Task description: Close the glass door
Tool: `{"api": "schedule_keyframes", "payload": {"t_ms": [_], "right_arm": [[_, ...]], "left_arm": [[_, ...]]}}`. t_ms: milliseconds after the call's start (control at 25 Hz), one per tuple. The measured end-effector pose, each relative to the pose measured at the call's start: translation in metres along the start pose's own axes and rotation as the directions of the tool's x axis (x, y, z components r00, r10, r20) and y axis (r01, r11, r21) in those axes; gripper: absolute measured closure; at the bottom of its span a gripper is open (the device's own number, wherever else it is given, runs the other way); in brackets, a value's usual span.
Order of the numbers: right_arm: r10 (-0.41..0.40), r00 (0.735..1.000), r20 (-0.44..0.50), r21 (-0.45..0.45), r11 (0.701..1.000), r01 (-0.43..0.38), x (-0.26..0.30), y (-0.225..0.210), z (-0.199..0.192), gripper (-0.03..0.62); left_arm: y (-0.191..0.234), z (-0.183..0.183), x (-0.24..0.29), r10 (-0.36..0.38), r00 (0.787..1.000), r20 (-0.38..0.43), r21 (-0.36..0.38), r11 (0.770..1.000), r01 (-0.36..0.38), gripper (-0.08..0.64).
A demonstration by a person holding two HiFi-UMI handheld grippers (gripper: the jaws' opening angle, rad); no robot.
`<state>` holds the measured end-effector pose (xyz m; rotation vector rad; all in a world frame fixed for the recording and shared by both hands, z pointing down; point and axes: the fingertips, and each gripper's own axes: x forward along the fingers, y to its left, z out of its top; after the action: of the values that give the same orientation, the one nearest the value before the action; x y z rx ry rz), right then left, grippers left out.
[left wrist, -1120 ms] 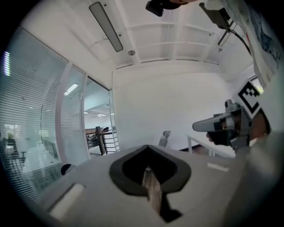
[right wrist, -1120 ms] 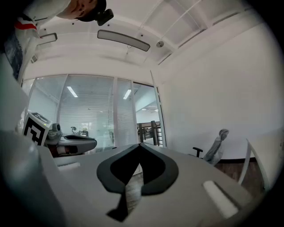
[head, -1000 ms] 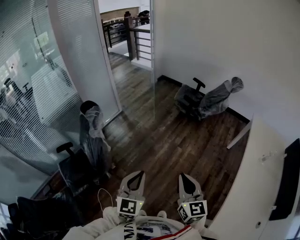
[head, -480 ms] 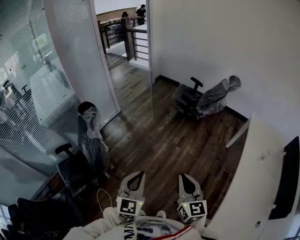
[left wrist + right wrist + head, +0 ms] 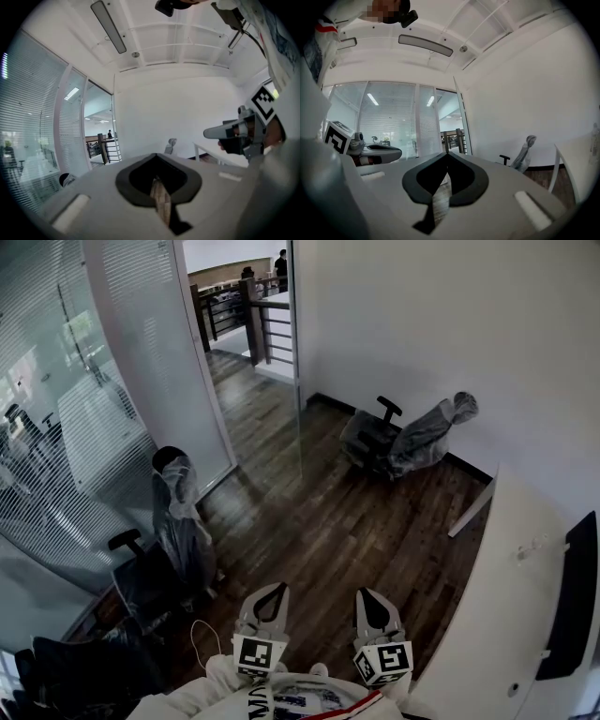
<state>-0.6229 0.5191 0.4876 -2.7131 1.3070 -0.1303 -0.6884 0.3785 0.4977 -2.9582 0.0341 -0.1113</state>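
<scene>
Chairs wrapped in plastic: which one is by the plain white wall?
The chair at upper right, beside the white wall; the other wrapped chair stands left, by the striped glass partition.

Your view has drifted a touch: the glass door edge at 12 o'clock, the wrapped chair at 1 o'clock and the white surface at 4 o'clock have each slid slightly left.

My left gripper and right gripper side by side; glass door well ahead, wrapped chair to its left, tipped chair to its right, desk at my right.
</scene>
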Motion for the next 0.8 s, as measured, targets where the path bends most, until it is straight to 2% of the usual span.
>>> {"api": "schedule_keyframes", "payload": {"t_ms": [560,800], "right_arm": [[-0.029,1.0,-0.006,-0.003,1.0,0.029,-0.024,-0.041,-0.008,0.586],[-0.033,0.999,-0.015,0.003,0.999,0.033,-0.018,-0.056,-0.013,0.586]], "left_arm": [[-0.044,0.004,0.021,-0.035,0.999,-0.002,0.006,0.999,0.035,0.557],[-0.049,0.003,0.041,-0.054,0.999,-0.004,0.028,0.998,0.054,0.557]]}}
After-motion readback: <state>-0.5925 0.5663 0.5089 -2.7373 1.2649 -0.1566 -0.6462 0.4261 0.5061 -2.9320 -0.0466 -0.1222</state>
